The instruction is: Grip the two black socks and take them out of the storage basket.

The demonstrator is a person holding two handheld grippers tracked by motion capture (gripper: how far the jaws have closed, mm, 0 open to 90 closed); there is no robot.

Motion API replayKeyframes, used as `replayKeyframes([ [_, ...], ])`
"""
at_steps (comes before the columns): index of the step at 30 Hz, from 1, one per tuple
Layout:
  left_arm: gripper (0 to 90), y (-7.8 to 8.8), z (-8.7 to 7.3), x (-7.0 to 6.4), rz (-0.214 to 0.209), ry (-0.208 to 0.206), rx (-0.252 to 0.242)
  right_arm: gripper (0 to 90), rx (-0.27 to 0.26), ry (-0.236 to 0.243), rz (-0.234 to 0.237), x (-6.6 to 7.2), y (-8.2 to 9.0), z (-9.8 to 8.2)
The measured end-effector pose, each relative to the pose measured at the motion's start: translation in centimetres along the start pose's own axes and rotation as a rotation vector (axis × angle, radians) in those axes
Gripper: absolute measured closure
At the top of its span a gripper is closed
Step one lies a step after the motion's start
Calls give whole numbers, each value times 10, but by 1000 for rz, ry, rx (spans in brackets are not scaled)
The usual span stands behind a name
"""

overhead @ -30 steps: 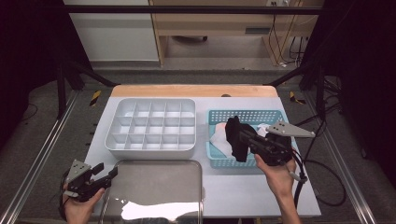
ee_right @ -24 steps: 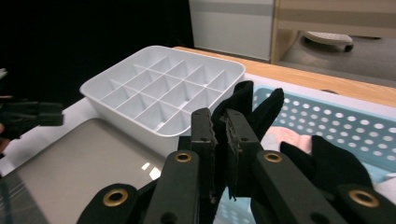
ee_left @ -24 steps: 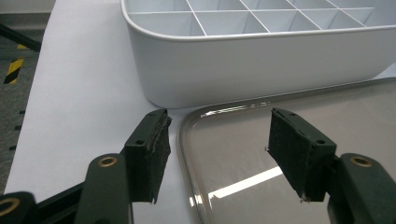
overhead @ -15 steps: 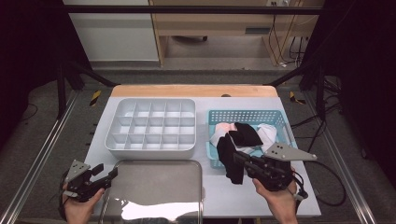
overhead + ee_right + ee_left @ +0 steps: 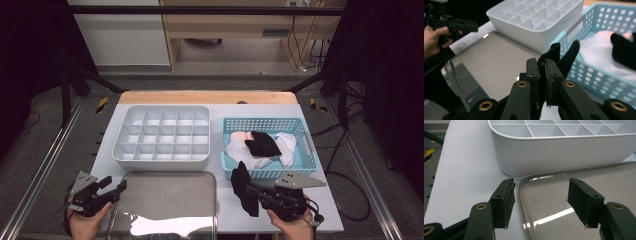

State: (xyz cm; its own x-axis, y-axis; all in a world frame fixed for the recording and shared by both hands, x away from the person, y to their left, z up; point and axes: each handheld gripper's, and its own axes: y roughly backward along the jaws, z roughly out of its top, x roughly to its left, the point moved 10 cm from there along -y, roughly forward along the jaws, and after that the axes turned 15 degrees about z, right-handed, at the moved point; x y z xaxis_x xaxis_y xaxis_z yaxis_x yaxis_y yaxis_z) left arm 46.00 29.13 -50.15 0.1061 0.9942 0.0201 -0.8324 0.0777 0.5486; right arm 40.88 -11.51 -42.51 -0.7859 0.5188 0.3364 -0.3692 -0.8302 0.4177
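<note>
The black sock hangs pinched in the right tongs, whose jaws are pressed together on a fold of it; in the right gripper view the cloth bunches up just past the fingertips. It hangs just in front of the blue basket, between that basket and the metal tray to the tongs' left. How far the sock's lower end is from the table is hard to tell, since dark cloth and dark jaws merge in the high view.

Beyond the right tongs, inside the basket, lie a white cloth, another black piece and a bit of pink, partly covered by the others.

The left tongs stand spread with nothing between them. In the left gripper view one jaw hangs over the bare table and the other over the tray, whose rim passes between them. Just beyond stands the white divided box, its far side cut off by the picture's edge.

A second earlier the right tongs held the sock above the basket; they have since come down and toward the person, out over the basket's near wall. The left tongs have kept their place beside the tray.
</note>
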Motion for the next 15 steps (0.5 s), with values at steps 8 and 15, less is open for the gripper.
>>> replayKeyframes([
  [8,371,0,0,0,0,-1,-1,834,89,-81,-3,-16,-22,-41],
  [15,372,0,0,0,0,-2,-1,832,136,-126,-30,-31,-32,-63],
])
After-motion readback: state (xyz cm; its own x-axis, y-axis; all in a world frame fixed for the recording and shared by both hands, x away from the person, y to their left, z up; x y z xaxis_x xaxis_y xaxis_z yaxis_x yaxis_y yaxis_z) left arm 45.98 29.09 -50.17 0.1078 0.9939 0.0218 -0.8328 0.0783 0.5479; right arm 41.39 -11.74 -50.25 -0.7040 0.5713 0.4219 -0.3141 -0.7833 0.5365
